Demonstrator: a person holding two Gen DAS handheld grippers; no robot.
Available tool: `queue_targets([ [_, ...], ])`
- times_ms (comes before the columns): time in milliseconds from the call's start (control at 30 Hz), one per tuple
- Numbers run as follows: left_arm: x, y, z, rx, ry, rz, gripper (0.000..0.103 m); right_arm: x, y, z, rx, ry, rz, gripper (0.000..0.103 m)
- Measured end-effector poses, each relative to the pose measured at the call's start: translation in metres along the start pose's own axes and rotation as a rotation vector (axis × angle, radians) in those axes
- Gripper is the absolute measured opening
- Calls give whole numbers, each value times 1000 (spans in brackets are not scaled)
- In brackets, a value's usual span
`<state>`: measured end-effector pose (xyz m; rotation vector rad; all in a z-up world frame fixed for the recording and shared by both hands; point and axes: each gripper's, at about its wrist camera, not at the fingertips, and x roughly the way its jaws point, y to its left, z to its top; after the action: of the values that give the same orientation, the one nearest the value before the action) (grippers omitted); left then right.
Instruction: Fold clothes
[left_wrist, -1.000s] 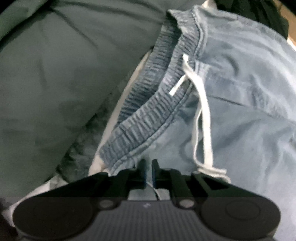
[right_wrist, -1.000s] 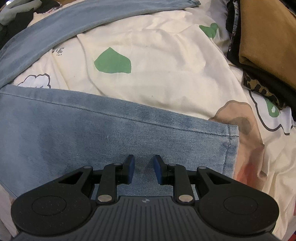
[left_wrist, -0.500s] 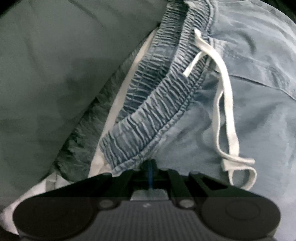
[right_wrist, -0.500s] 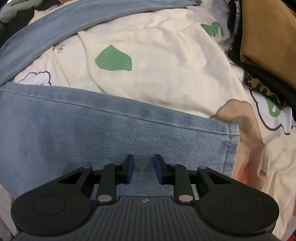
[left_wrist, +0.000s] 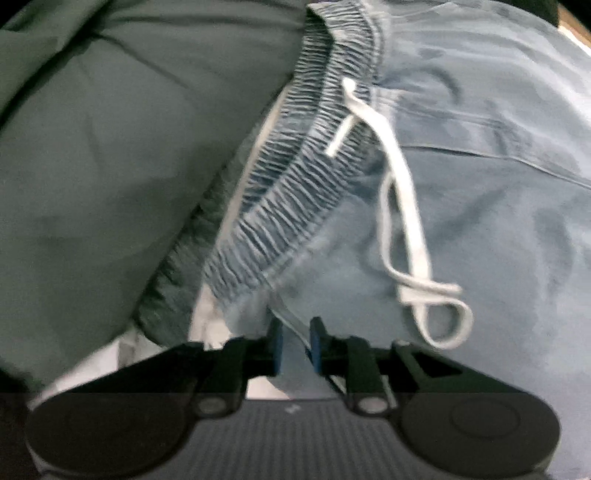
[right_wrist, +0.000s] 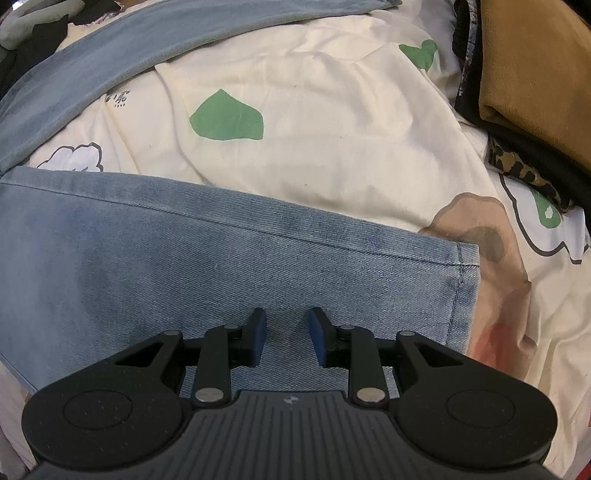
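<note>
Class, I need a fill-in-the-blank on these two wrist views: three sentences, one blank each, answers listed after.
1. The drawstring hanging from the jeans' waistband is ____ in colour.
2. The leaf shapes printed on the cream sheet are ____.
3. The right gripper hovers over a ____ pant leg, near its hem.

Answers: white; green; denim

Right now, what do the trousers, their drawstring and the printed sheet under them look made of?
Trousers: light blue denim, matte; diagonal twill ribs and stitched hem show. Gathered waistband suggests elastic inside. Drawstring: flat off-white woven tape, probably cotton. Printed sheet: cream, soft creases, matte, likely cotton or a blend.
</note>
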<state>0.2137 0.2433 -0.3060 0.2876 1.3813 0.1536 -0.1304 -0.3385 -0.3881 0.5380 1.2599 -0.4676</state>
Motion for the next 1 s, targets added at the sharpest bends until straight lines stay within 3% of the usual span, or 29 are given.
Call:
queue_targets([
  [133, -11, -10, -10, 5, -3, -58, 18, -1, -1, -1, 4, 1, 5, 33],
  [400, -7, -51, -25, 27, 92, -141, 18, -1, -4, -6, 21, -1, 15, 33],
  [500, 5, -58, -37, 66, 116, -115, 17, 0, -5, -6, 24, 4, 20, 33],
  [700, 12, -57, -29, 88, 121, -5, 16, -2, -9, -6, 36, 11, 27, 33],
  [1000, -55, -37, -3, 12, 22, -37, 18, -11, -9, 4, 54, -44, 38, 33],
])
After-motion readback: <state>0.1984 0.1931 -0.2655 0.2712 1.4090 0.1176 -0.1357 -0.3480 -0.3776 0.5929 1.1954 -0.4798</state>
